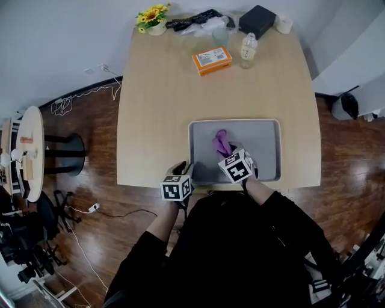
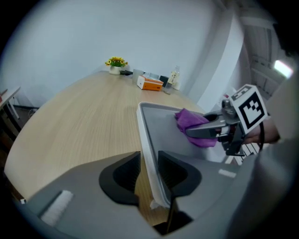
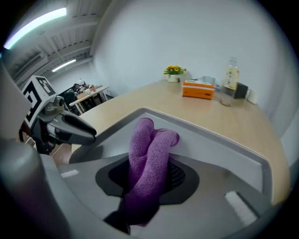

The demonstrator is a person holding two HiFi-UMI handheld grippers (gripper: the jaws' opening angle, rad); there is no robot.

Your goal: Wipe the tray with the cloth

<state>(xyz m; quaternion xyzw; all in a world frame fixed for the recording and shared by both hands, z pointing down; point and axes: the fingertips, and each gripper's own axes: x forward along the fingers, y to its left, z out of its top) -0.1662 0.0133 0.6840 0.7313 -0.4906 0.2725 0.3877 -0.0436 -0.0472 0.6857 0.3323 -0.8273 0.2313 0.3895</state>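
Observation:
A grey tray [image 1: 264, 144] lies near the front edge of the wooden table. My left gripper [image 1: 185, 171] is at the tray's front left corner. In the left gripper view the white rim [image 2: 148, 154] runs between its jaws, and my left gripper [image 2: 149, 163] is shut on it. A purple cloth [image 1: 220, 143] rests bunched on the tray floor. My right gripper [image 1: 228, 153] is shut on the cloth. In the right gripper view the cloth [image 3: 149, 154] sticks up out of my right gripper [image 3: 148, 176], over the tray floor [image 3: 205, 140].
At the table's far end stand an orange box [image 1: 212, 60], a clear bottle [image 1: 248, 50], a flower pot [image 1: 153, 18], a black box [image 1: 257, 20] and a tape roll [image 1: 284, 24]. A round side table [image 1: 30, 150] stands on the floor at the left.

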